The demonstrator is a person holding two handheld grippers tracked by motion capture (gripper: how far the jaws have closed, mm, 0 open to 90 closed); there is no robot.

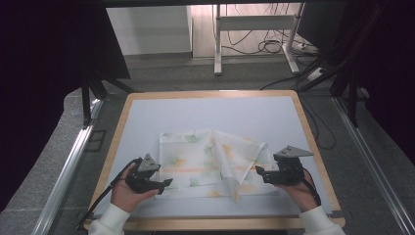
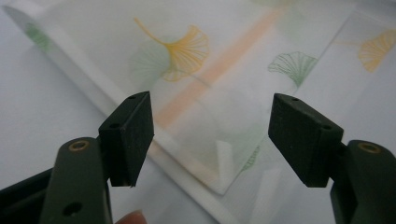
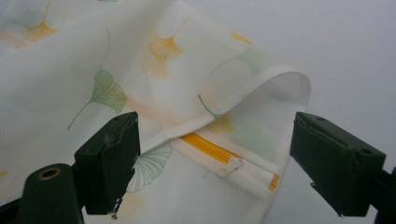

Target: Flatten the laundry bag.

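While both spread wide | left hand-held gripper (image 2: 211,140), right hand-held gripper (image 3: 215,161) flank pillowcase (image 1: 210,156) | writing: seemingly none

A lab-like recording space is suggested: dark curtains (image 1: 44,73) are hung at both sides, loose cables (image 1: 266,46) are strewn on the far floor, and a metal-legged bench (image 1: 254,22) is placed beyond the table (image 1: 210,93).

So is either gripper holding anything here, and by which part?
Nothing is held. The left gripper and right gripper both stand open at edges of the cloth.
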